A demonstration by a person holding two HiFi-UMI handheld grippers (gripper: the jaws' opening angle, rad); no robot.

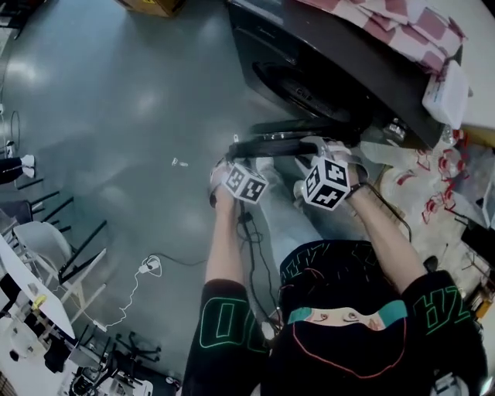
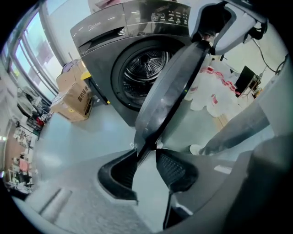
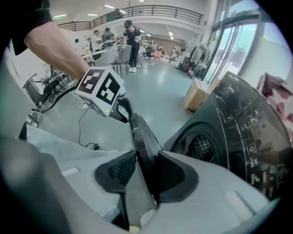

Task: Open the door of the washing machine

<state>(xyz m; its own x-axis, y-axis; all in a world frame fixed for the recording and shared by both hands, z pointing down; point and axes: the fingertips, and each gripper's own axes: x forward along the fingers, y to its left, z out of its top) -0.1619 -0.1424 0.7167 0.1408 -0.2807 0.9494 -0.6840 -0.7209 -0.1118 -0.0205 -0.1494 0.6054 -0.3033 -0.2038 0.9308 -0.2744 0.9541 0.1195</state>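
Observation:
The dark grey washing machine [image 1: 309,46] stands at the upper right, its drum opening [image 1: 302,89] uncovered. Its round door [image 1: 271,145] is swung out toward me and seen edge-on. Both grippers hold the door's rim from my side. My left gripper [image 1: 234,148] nips the thin outer edge of the door [image 2: 174,87] between its fingertips [image 2: 132,157], the steel drum [image 2: 146,68] showing behind. My right gripper [image 1: 325,148] is shut on the thicker part of the door [image 3: 142,137], with both pads pressed against it. The left gripper's marker cube [image 3: 100,89] shows beyond the door.
A checkered cloth [image 1: 394,23] lies on top of the machine. Cardboard boxes [image 2: 75,98] sit on the floor left of it. A white cable [image 1: 147,267] and chairs [image 1: 46,240] are at the left. Red-and-white scraps [image 1: 433,178] litter the floor right. People [image 3: 132,41] stand far off.

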